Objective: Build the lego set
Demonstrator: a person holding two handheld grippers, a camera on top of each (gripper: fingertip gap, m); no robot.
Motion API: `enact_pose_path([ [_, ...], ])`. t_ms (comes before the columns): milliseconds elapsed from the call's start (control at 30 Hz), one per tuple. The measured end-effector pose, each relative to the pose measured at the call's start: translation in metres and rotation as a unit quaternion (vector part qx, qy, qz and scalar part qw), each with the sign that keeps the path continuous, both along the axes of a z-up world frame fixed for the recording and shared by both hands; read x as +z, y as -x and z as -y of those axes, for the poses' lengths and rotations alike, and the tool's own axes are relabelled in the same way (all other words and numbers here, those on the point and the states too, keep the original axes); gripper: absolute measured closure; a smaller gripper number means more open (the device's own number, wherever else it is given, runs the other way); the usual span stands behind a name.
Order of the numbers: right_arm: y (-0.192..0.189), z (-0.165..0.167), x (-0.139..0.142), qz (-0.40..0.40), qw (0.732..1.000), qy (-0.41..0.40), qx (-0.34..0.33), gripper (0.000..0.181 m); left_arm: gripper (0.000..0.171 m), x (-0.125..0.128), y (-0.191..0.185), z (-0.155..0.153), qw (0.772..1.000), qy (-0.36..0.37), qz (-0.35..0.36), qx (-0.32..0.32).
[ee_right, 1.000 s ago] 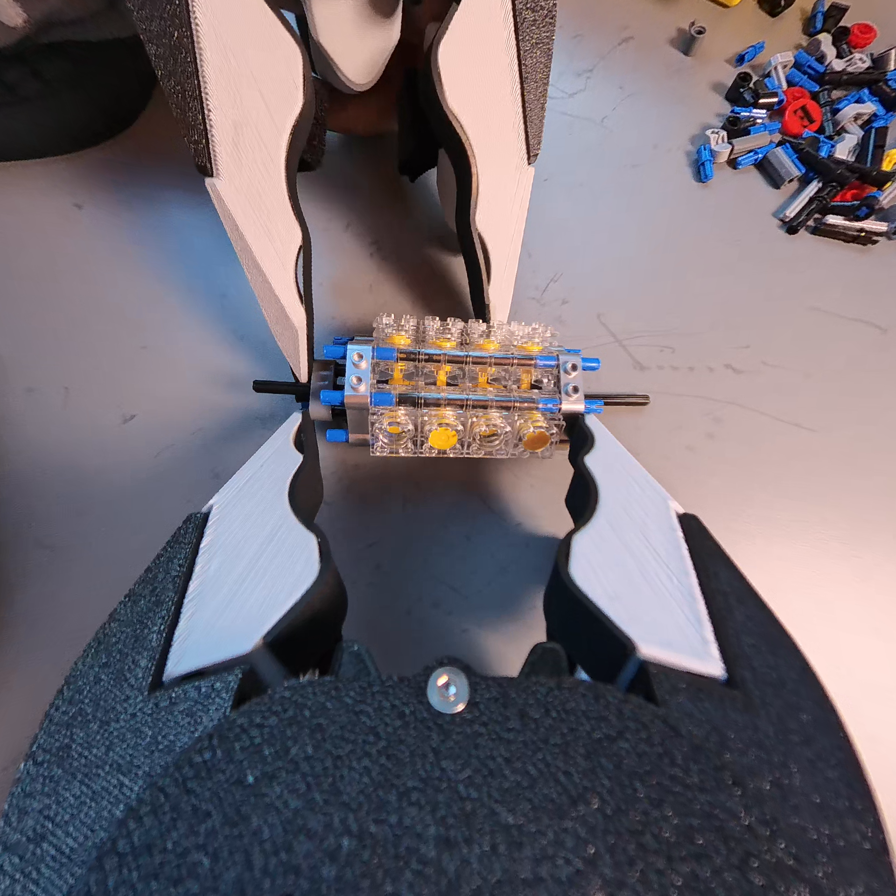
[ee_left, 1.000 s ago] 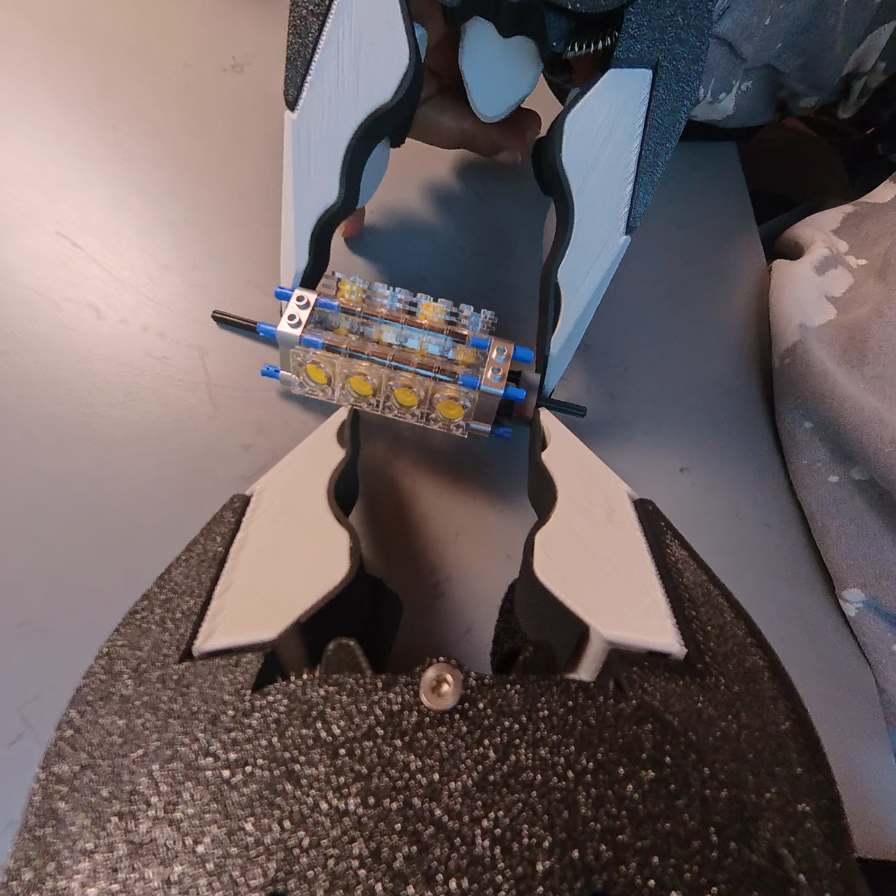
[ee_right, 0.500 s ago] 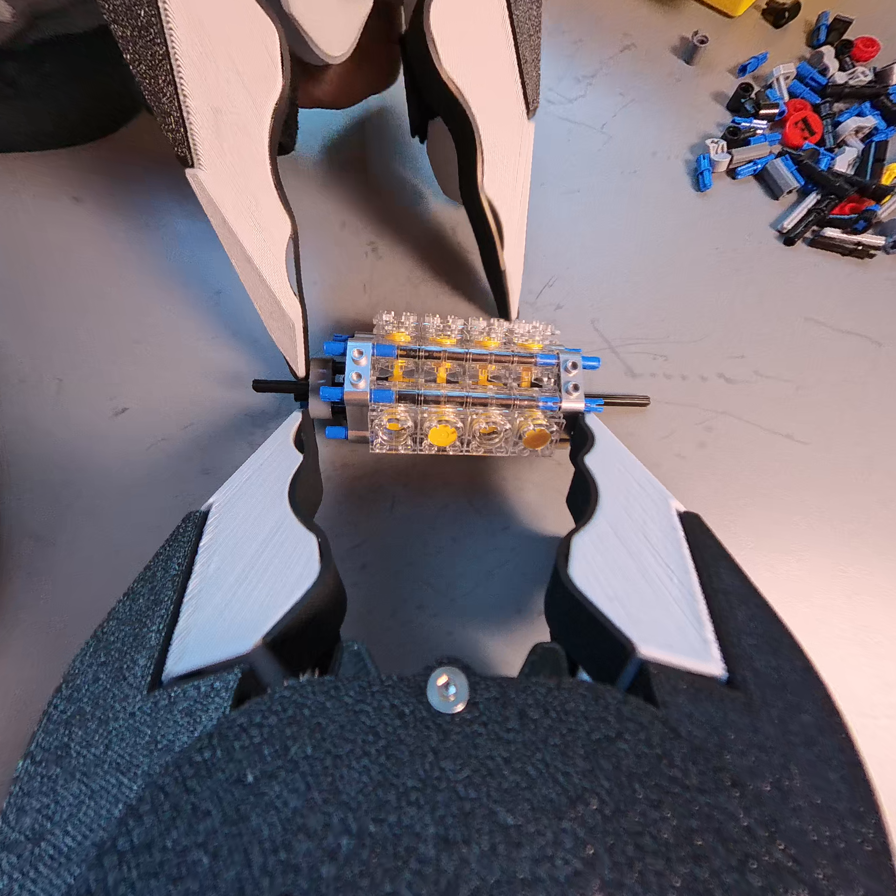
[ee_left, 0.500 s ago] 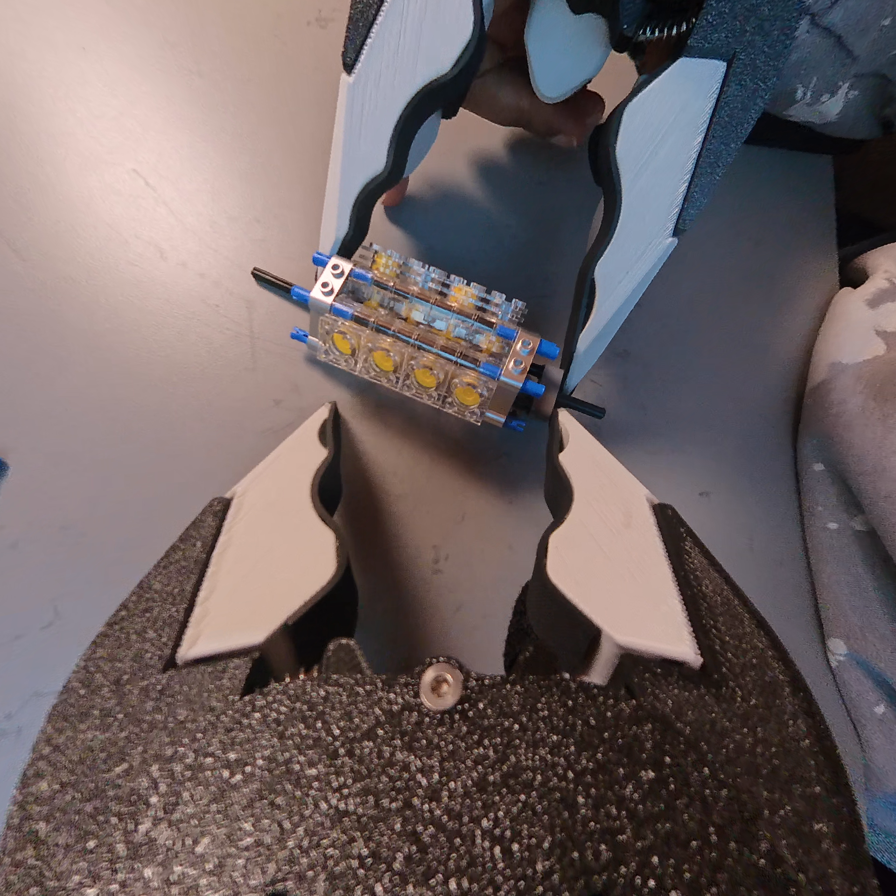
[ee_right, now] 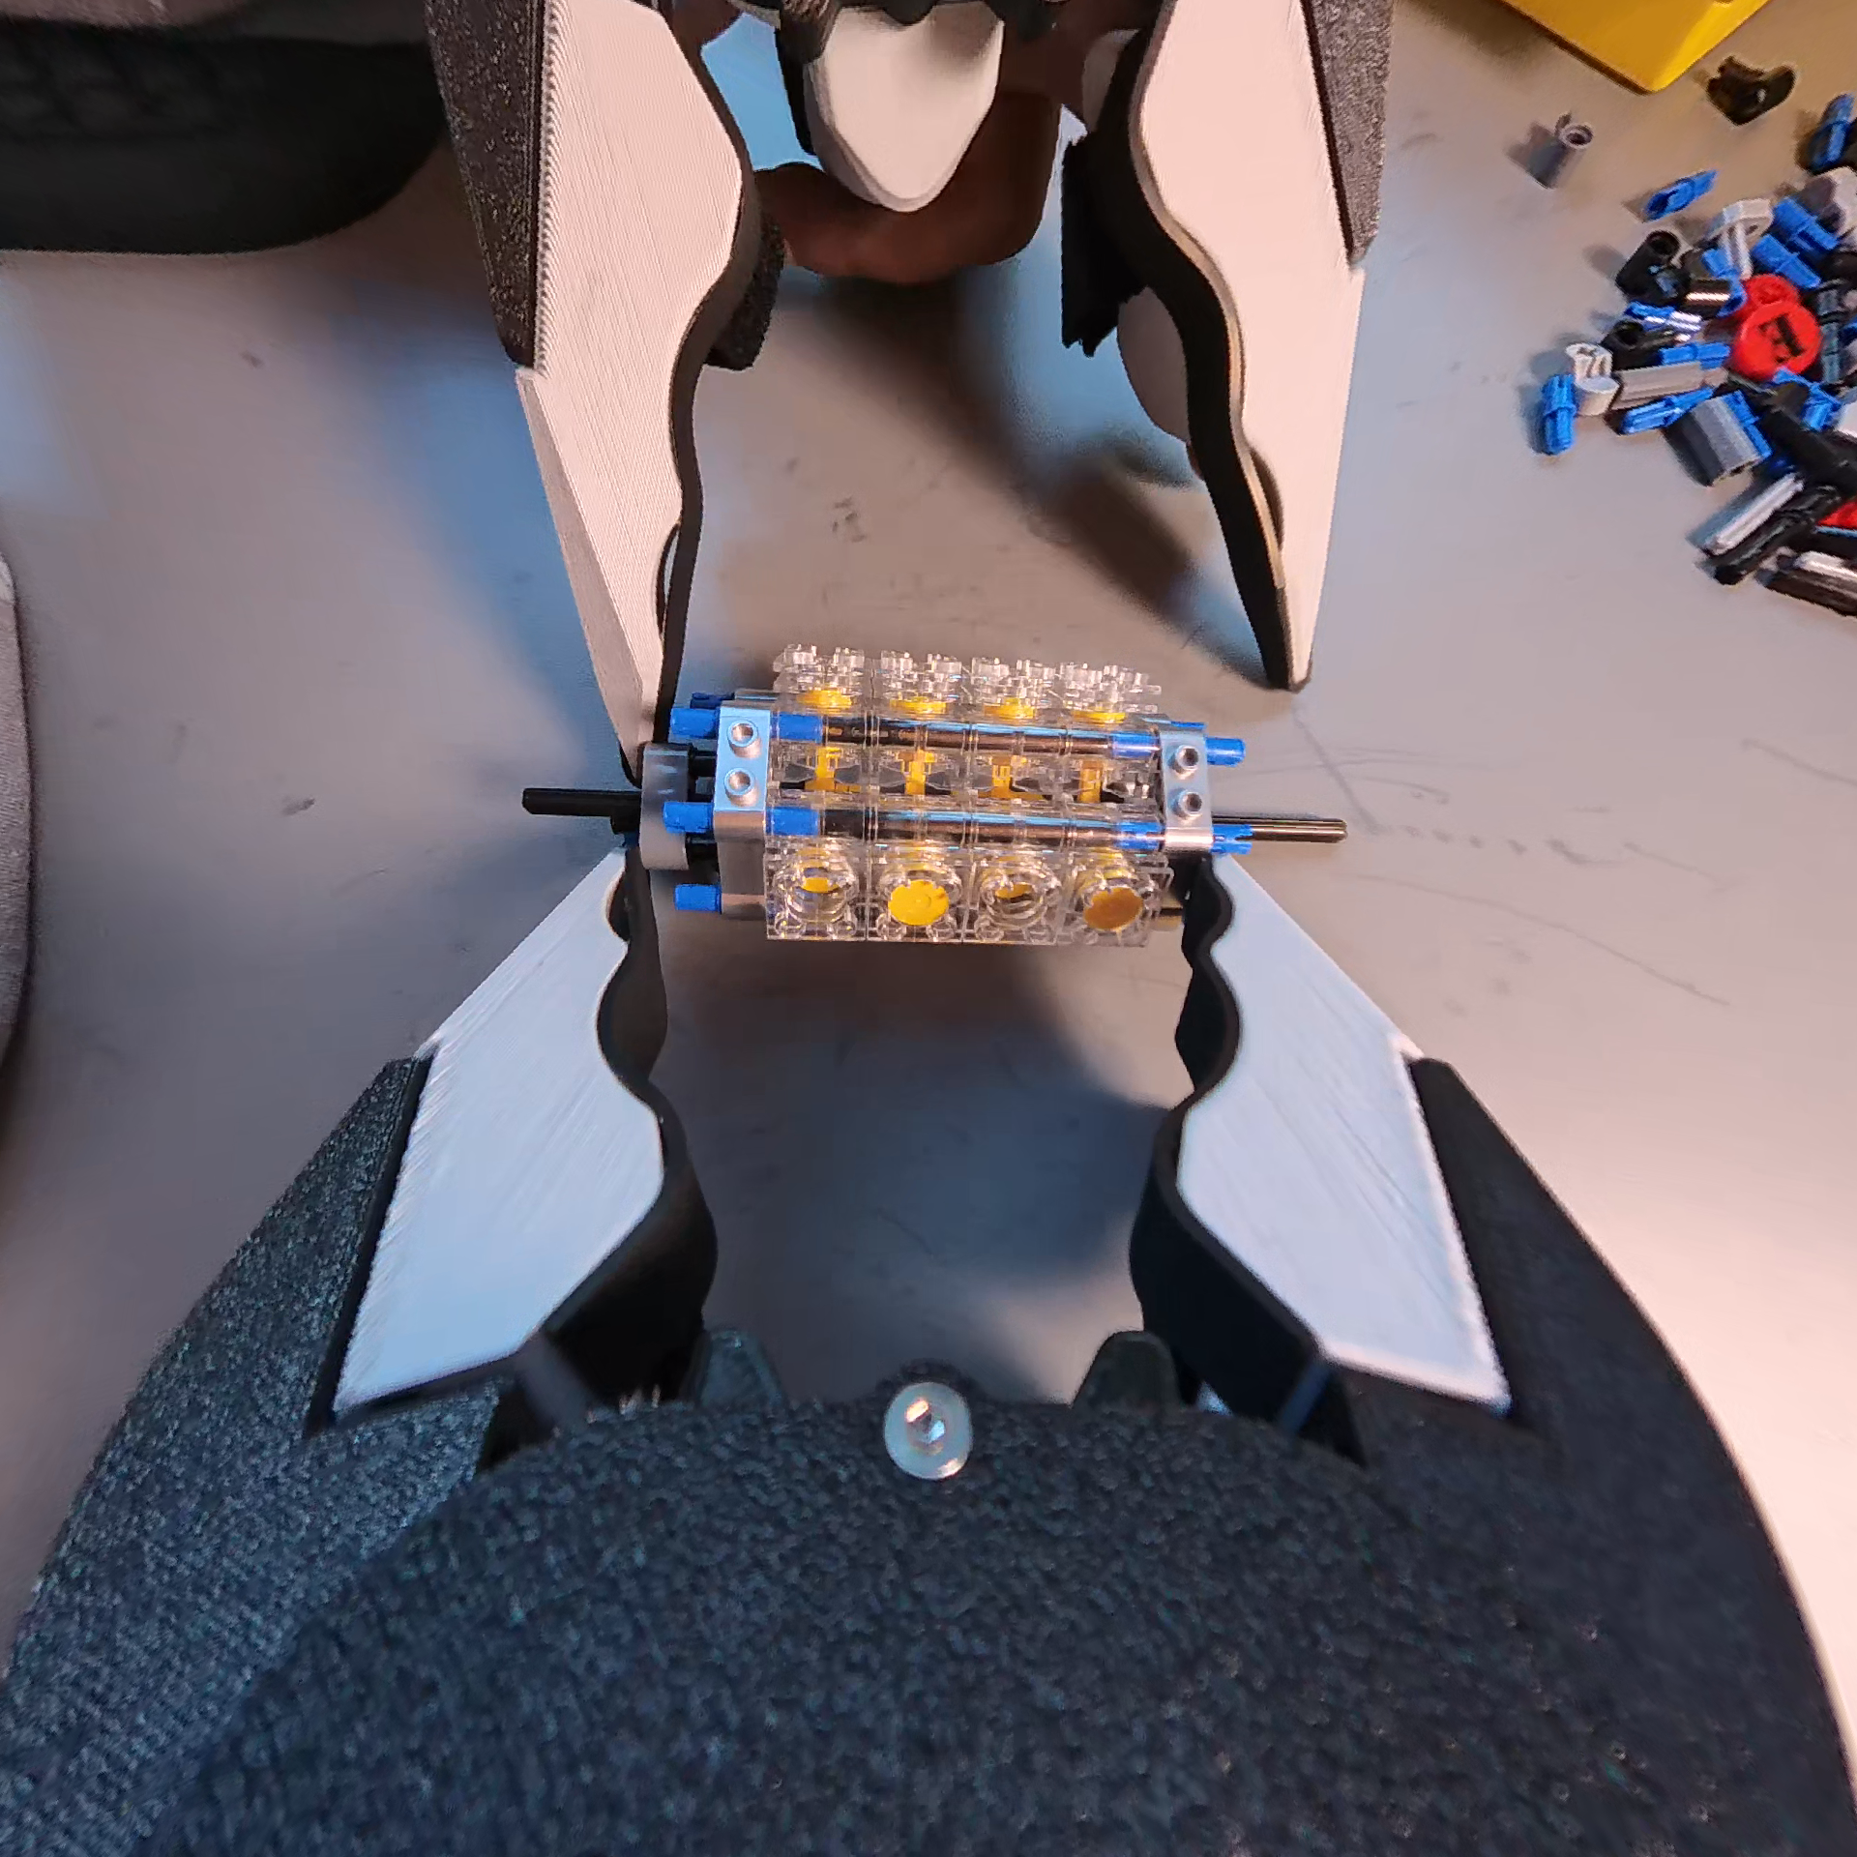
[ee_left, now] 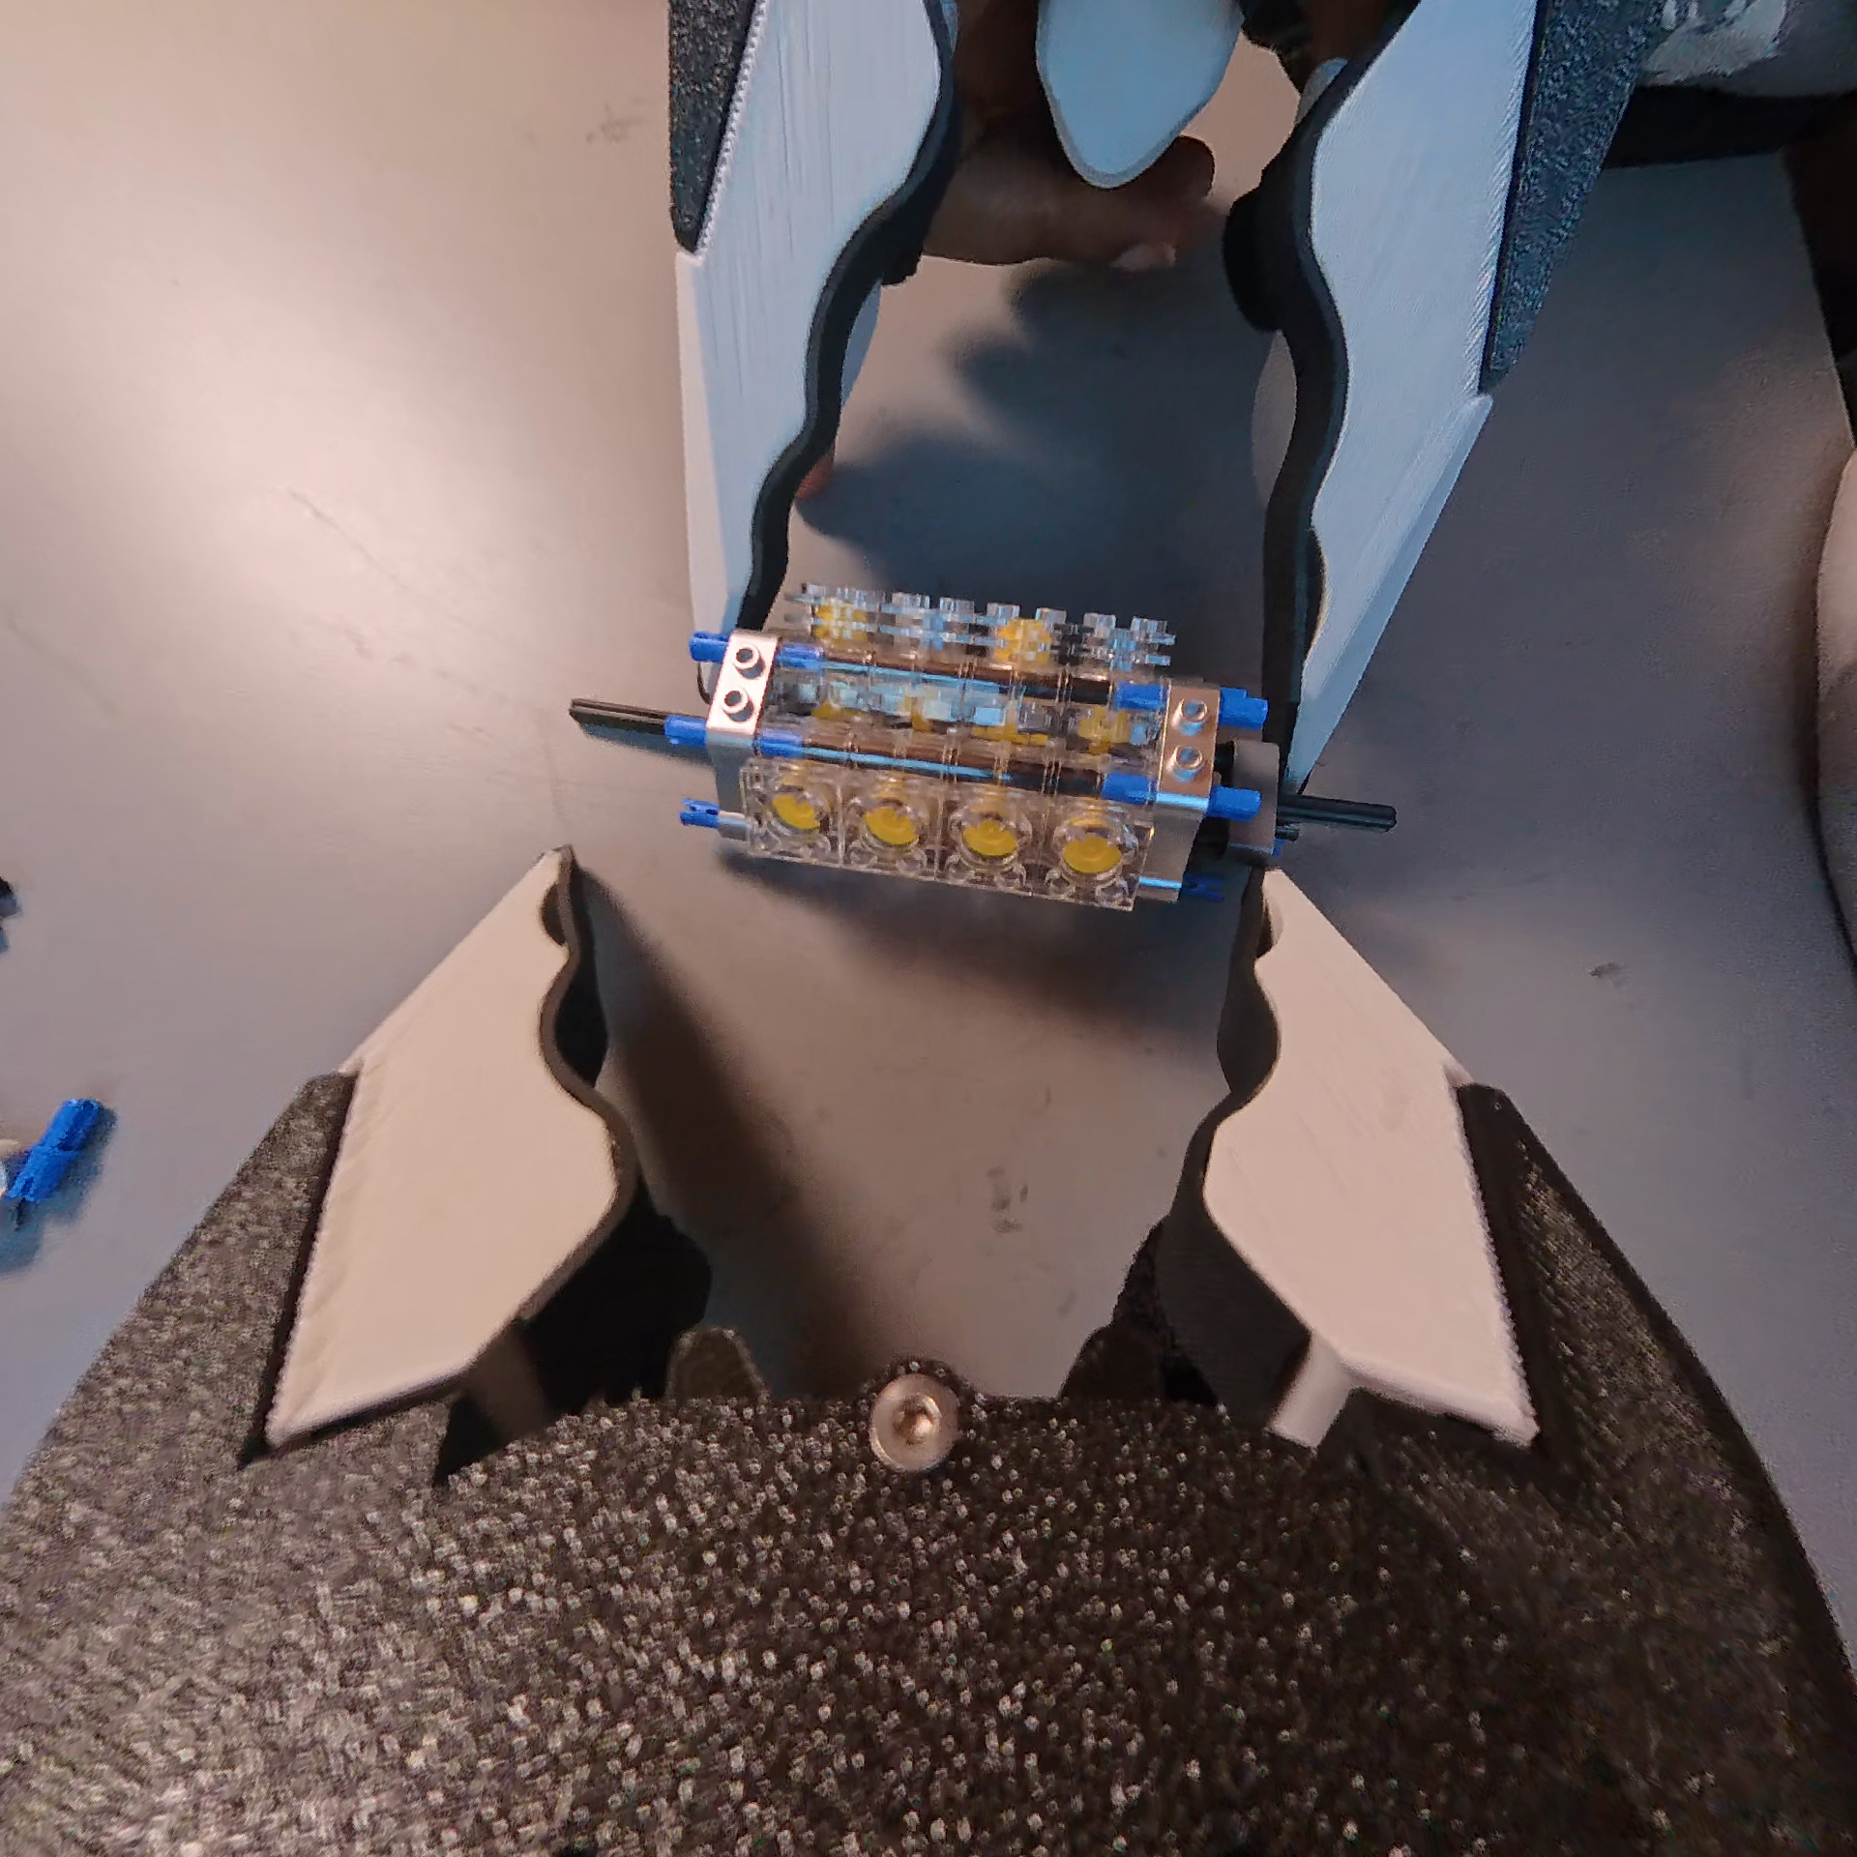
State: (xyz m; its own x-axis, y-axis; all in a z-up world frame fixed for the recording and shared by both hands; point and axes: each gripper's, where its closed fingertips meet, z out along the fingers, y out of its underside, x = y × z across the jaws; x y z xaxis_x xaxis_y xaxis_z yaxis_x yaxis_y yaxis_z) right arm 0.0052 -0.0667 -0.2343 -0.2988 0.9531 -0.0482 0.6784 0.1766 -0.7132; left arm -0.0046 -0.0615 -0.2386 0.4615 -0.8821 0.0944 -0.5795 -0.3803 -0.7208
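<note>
Clear brick engine block (ee_right: 955,814), four yellow pistons per side, blue pins at both end plates, black axle (ee_right: 1296,827) through the middle. It sits up off the grey table (ee_right: 1507,1005), its shadow falling beneath it.

Right gripper (ee_right: 919,884): jaws narrowed onto the block's two ends, fingertips against the grey end plates, holding it. Contact on the far-side tip is partly hidden, so grip looks firm but I can't confirm both pads.

Left gripper (ee_left: 909,879) comes in from the opposite side: jaws spread wide. In the left wrist view one fingertip (ee_left: 1271,904) is at the block's end beside the axle stub, the other tip (ee_left: 558,894) is well clear of the block. Not clamped on it.

A hand (ee_left: 1055,216) shows behind the right gripper's fingers.

Outward: loose pile of blue, grey, black and red parts (ee_right: 1728,372) on the table off to the right, yellow bin corner (ee_right: 1648,35) past it. Stray blue pin (ee_left: 55,1146) at the left edge. Grey patterned fabric (ee_left: 1844,703) at the table's edge.
</note>
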Motion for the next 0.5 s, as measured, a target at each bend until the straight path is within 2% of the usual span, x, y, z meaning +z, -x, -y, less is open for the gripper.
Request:
enact_pose_path([
  [67,0.0001,0.0013,-0.0001,-0.001,1.0,-0.001,0.004,0.078,0.048,0.0,-0.0018,0.0011,1.0,0.001,-0.001,-0.008],
  [167,0.0006,0.0029,-0.0007,-0.001,1.0,-0.003,0.008,0.077,0.059,0.0026,-0.0075,0.0065,1.0,0.012,0.01,-0.022],
  [367,0.0003,0.0041,-0.0009,-0.001,1.0,-0.004,0.011,0.077,0.058,0.0031,-0.0084,0.0083,1.0,0.015,0.015,-0.021],
  [500,0.0012,0.003,-0.0008,-0.002,1.0,-0.003,0.005,0.077,0.064,0.0048,-0.0054,0.0097,0.999,0.027,0.015,-0.027],
])
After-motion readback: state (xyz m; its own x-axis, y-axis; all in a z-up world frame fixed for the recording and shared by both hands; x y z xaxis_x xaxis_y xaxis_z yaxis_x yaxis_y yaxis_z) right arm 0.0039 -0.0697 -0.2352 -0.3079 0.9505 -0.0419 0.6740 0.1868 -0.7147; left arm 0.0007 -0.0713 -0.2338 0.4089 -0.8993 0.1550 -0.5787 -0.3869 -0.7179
